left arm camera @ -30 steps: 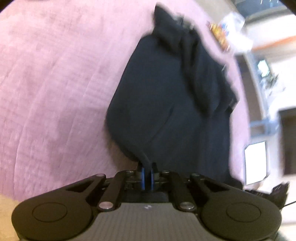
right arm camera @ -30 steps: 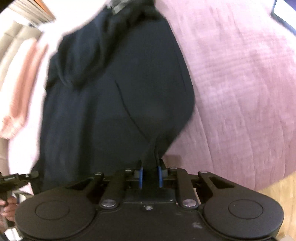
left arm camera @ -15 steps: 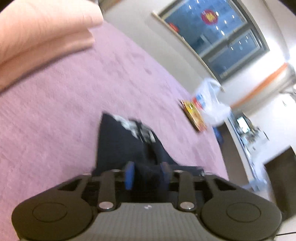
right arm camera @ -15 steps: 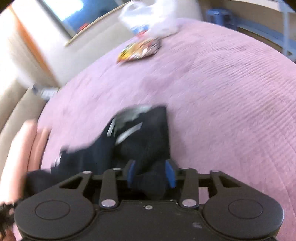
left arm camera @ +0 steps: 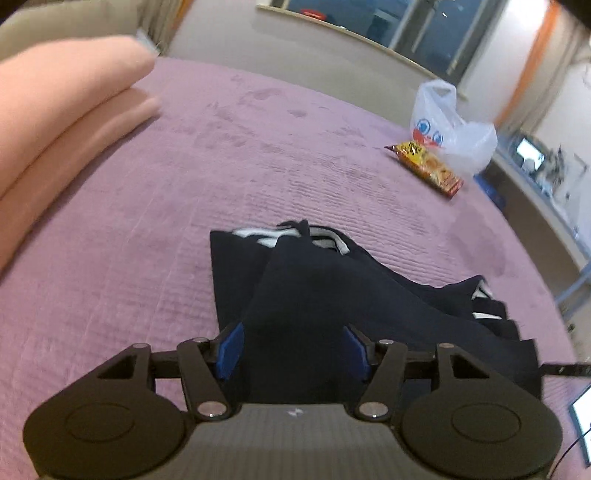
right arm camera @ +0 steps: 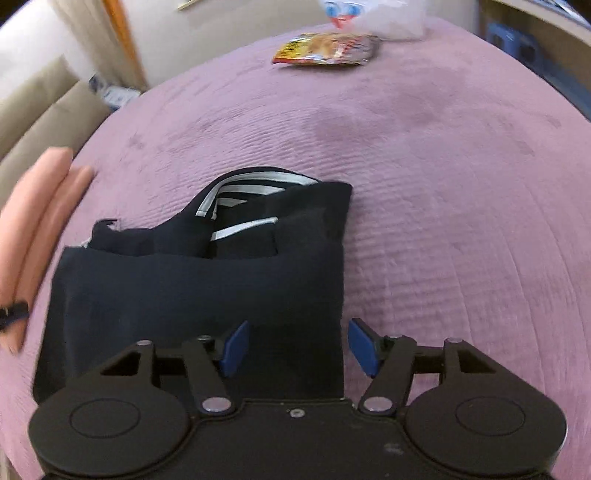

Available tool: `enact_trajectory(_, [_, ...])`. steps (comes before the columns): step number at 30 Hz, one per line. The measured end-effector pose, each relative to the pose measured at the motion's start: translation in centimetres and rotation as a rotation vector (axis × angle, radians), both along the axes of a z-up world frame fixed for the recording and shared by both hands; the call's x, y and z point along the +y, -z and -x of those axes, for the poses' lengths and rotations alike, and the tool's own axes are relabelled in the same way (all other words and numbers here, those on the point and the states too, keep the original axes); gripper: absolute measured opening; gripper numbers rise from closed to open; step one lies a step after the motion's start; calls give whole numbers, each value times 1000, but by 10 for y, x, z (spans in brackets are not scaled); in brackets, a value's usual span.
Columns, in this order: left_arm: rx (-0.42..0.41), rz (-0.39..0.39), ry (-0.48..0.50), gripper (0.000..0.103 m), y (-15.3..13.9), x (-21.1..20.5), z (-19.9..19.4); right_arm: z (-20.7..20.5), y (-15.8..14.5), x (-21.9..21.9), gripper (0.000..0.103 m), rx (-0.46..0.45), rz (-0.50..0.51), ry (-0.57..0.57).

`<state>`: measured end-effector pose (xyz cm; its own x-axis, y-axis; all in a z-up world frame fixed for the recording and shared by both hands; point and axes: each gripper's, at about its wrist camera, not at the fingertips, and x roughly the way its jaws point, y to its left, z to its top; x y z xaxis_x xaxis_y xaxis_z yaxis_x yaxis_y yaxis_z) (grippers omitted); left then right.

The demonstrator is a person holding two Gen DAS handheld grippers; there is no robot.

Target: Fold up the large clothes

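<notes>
Left tongs point(left arm camera: 293, 349): jaws opening, blue pads point(left arm camera: 229, 349) standing apart; dark cloth lies between them, and neither pad clearly presses on it.
Right tongs point(right arm camera: 299, 347): jaws opening, blue pads point(right arm camera: 234, 347) spread apart; the garment's right edge runs between them, the right-hand pad clear of the cloth over bare bedspread.
Dark garment point(right arm camera: 199, 288): navy, folded into a compact stack on the bed just ahead of both tongs; the top layer is smooth, with white-striped trim showing at the far edge point(left arm camera: 288, 236).
Bed point(right arm camera: 443, 221): covered in a mauve ribbed bedspread, carrying the garment and everything else.
Pink bedding point(left arm camera: 55, 122): a folded stack to the left of the garment, apart from it; in the right wrist view its edge shows near the garment's left side point(right arm camera: 40, 206).
Snack packet point(left arm camera: 428, 166): yellow and red, lying flat well beyond the garment near the bed's far edge.
Plastic bag point(left arm camera: 450, 125): white, printed with a cartoon face, just behind the packet.
Window point(left arm camera: 388, 22): dark, in the far wall.
</notes>
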<state>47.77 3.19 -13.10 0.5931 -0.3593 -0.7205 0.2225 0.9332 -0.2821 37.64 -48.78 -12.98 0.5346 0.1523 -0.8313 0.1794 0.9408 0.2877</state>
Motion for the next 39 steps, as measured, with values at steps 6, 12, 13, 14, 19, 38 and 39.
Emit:
enact_trajectory(6, [1, -2, 40, 68, 4, -15, -36, -31, 25, -15, 74, 27, -42, 56])
enact_trajectory(12, [47, 17, 56, 68, 24, -24, -82, -36, 35, -13, 69, 41, -90, 79])
enact_trajectory(13, [75, 18, 72, 67, 29, -28, -89, -35, 33, -9, 66, 30, -81, 78])
enact_trajectory(14, [100, 23, 88, 65, 35, -30, -94, -34, 31, -5, 63, 21, -68, 74])
enact_trajectory(19, [64, 15, 140, 6, 40, -37, -92, -24, 17, 13, 22, -33, 35, 57])
enact_trajectory(38, [-184, 177, -5, 5, -33, 0, -96, -75, -73, 51, 12, -306, 262, -66])
enact_trajectory(39, [-175, 166, -19, 5, -22, -3, -106, -89, -62, 51, 11, -299, 270, -72])
